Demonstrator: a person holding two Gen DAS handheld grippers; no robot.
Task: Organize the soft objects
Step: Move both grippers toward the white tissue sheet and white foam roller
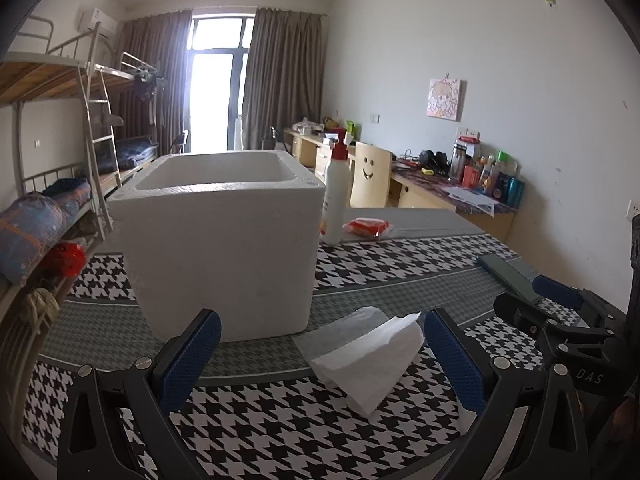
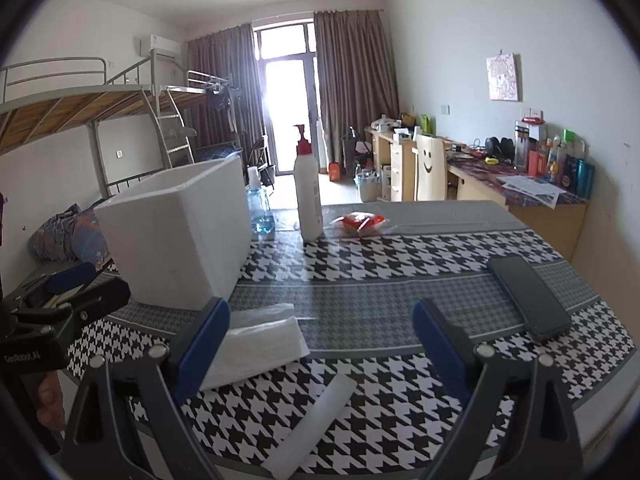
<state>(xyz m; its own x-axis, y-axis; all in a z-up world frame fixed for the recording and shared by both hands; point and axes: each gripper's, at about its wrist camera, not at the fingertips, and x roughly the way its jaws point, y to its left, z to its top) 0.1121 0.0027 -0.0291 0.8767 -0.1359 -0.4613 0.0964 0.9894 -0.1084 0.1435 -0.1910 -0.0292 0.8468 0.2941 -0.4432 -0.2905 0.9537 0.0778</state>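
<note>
Nearest the cameras, both grippers hover low over the black-and-white houndstooth tablecloth (image 2: 384, 276). The left gripper (image 1: 322, 354) has its blue-padded jaws spread wide with nothing clamped; the folded white tissue paper (image 1: 370, 358) lies on the cloth between them, nearer the right finger. In the right wrist view the left tool's black body reads "GenRobot.AI"; in the left wrist view the right tool's frame reads "DAS". The right gripper (image 2: 322, 334) is likewise wide open and empty, with a flat white foam strip (image 2: 312, 424) on the cloth between its fingers, by the tabletop's near edge. Behind the tissue stands the open white styrofoam box (image 1: 224, 248). A black smartphone (image 2: 528, 298) lies toward the right edge. Farther back stand a white pump bottle with a red collar (image 2: 307, 196), a red packet in clear wrap (image 2: 360, 222) and a clear bottle of blue liquid (image 2: 260, 210); their labels are unreadable.
</note>
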